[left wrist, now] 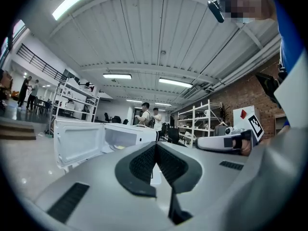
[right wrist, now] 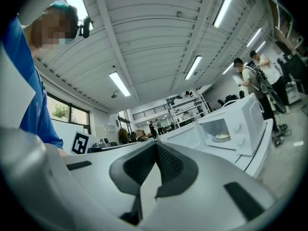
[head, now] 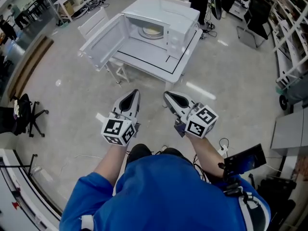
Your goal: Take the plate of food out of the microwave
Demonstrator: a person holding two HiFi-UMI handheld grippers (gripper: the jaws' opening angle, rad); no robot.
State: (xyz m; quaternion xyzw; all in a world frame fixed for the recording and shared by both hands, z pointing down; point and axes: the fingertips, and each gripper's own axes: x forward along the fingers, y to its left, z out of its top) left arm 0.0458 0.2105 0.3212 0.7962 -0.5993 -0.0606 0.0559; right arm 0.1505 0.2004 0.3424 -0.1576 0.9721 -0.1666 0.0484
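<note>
Flooring (head: 231, 81) of pale concrete is spreading out on every side of the microwave (head: 161, 8). A white table (head: 144, 64) is carrying the microwave, which is sitting toward the table's far edge, with bare tabletop lying in front of it. The microwave's door (head: 103, 40) is standing swung wide open on its left side as the head view shows it, baring the white cavity. A person (head: 159, 191) in a blue top is standing well short of the microwave, facing it and holding both tools out toward it. The left gripper (head: 135, 93) is hanging well apart from the microwave's open door, its dark jaws pressed together with nothing between them. The right gripper (head: 166, 95) is sitting just beside it, equally far from the microwave, its jaws likewise pressed together and empty. The plate of food (head: 151, 32) is resting inside the microwave, on the cavity floor, with pale food lying on it; neither gripper is touching it
</note>
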